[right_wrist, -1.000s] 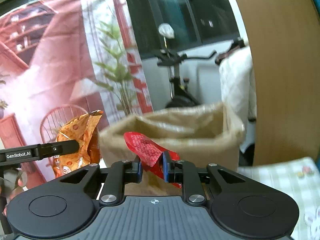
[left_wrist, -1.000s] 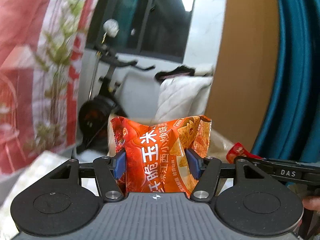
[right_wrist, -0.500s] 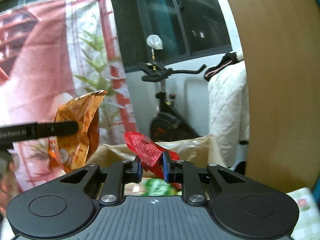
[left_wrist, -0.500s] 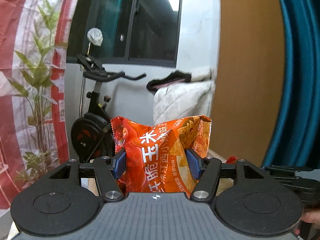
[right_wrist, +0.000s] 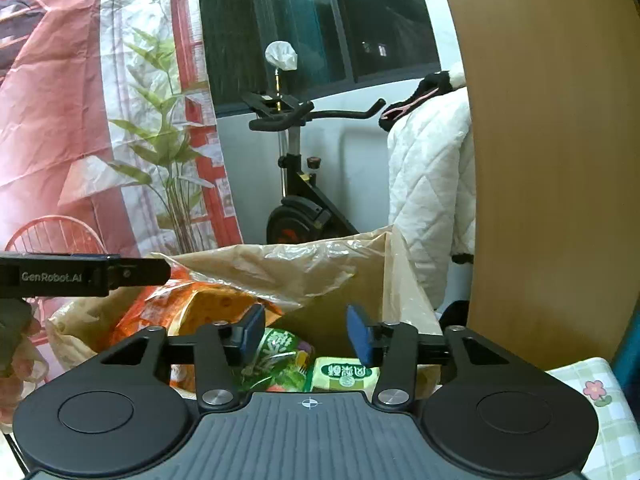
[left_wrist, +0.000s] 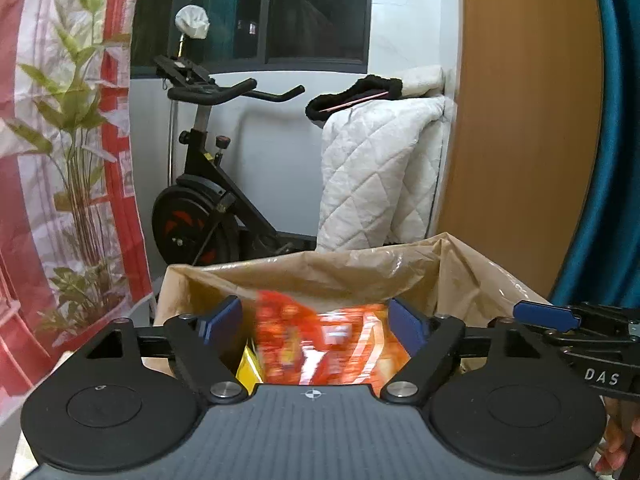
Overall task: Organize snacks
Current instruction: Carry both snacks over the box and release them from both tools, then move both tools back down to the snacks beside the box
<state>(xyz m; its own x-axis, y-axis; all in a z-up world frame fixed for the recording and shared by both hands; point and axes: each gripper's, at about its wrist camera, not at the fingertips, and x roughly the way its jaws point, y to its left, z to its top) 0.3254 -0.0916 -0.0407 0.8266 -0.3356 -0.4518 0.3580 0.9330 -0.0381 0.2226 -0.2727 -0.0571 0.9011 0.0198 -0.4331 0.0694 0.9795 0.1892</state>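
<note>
- The left gripper [left_wrist: 316, 320], black with blue pads, is opening its jaws above a bin lined with a crinkled tan plastic bag [left_wrist: 320, 270].
- Between its separated pads, touching neither, is a motion-blurred orange snack packet [left_wrist: 332, 344]; it looks to be dropping into the bin, though the blur makes that uncertain.
- A sliver of a yellow packet [left_wrist: 249, 366] shows just at seven o'clock of the orange one, inside the bin.
- The right gripper [right_wrist: 306, 334], the same black tool with blue pads, is also opening its jaws, with nothing between the pads.
- Beneath it, in the bin, lie a green leafy-print snack bag [right_wrist: 276, 360] and, touching it at three o'clock, a pale green packet with printed characters [right_wrist: 346, 374].
- In the right wrist view the orange snack packet [right_wrist: 192, 308] sits at ten o'clock of the right gripper, within the tan liner [right_wrist: 304, 264], below the dark finger of the left gripper [right_wrist: 120, 274].
- A person's hand [right_wrist: 20, 344] holds that left tool at the far nine o'clock edge.
- In the left wrist view the right gripper's blue pad [left_wrist: 546, 316] reaches in from three o'clock, level with the bin's rim.
- Behind the bin stand a black exercise bike [left_wrist: 204, 204], a white quilted blanket [left_wrist: 380, 176] at one o'clock of the bike, and a wooden panel [left_wrist: 520, 140] further toward three o'clock.
- A red-and-white printed backdrop with green leaves [left_wrist: 60, 140] fills the nine o'clock side.
</note>
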